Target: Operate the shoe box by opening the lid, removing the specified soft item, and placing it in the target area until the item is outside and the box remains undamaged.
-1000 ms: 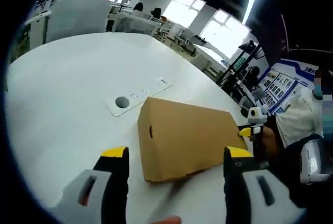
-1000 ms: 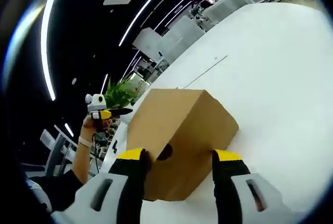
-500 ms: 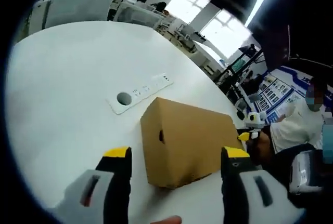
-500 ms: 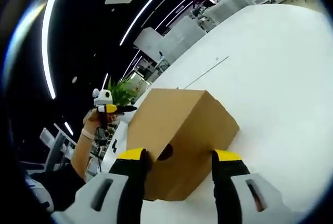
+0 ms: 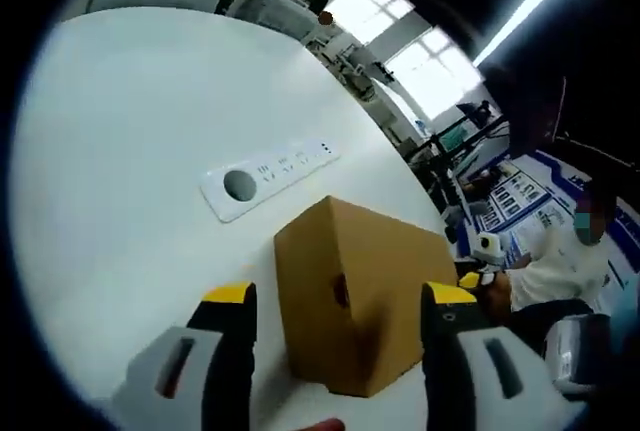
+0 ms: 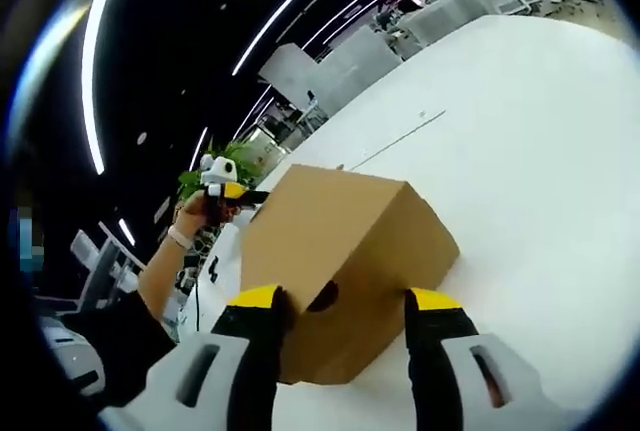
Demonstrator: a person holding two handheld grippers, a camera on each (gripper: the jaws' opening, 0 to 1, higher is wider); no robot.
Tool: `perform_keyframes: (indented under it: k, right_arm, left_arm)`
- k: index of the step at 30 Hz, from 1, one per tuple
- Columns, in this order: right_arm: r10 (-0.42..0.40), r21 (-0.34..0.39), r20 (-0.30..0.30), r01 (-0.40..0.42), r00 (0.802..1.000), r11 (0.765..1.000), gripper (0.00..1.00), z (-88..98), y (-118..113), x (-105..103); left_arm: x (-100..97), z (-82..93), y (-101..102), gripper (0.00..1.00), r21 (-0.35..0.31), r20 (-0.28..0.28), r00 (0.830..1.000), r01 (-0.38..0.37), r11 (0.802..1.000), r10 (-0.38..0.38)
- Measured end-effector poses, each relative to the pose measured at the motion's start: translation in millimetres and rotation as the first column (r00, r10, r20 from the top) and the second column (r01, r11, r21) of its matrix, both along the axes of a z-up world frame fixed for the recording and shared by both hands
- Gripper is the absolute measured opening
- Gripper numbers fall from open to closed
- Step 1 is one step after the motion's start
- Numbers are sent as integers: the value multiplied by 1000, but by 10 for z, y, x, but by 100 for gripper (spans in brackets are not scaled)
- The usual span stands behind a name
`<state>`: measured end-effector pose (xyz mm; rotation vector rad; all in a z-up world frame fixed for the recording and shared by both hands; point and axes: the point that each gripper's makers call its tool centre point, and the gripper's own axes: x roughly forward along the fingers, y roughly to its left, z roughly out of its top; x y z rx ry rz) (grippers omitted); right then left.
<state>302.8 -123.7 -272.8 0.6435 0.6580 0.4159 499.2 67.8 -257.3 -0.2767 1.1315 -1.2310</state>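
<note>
With its lid not yet lifted, the shoe box (image 5: 350, 306) sat closed on the white worktop (image 5: 120, 151), bracketed at opposite ends by the released left gripper (image 5: 338, 301) and the released right gripper (image 6: 345, 303), so opening probably came next.

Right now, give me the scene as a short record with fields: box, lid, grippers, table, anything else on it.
box: brown cardboard shoe box on the white table
lid: closed
finger hole: round, in the end face toward the right gripper
left gripper: open, jaws either side of a box end, not touching
right gripper: open, at the opposite end
other: white socket panel set in the table beyond the box
soft item: not visible
</note>
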Motion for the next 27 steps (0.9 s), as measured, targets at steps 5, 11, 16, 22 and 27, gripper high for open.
perform_keyframes:
  k: [5, 11, 16, 22, 27]
  right_arm:
    - [6, -25, 4, -6, 1000, 1000, 48, 3, -22, 13]
    - [11, -21, 10, -11, 1000, 1000, 48, -9, -39, 25]
    - [18, -23, 6, -18, 1000, 1000, 48, -15, -43, 31]
    - [17, -22, 9, -17, 1000, 1000, 48, -17, -49, 34]
    - [22, -23, 10, -22, 1000, 1000, 48, -18, -52, 36]
  left_arm:
    - [28, -60, -34, 67, -17, -55, 998, 5, 1000, -6]
    - [61, -90, -62, 60, -30, -82, 997, -1, 1000, -2]
    - [-25, -65, -105, 58, -60, -120, 992, 21, 998, -28]
    - [-55, -111, -92, 51, -44, -149, 988, 20, 999, -26]
    - [-155, -57, -98, 43, -76, -196, 979, 39, 996, -53]
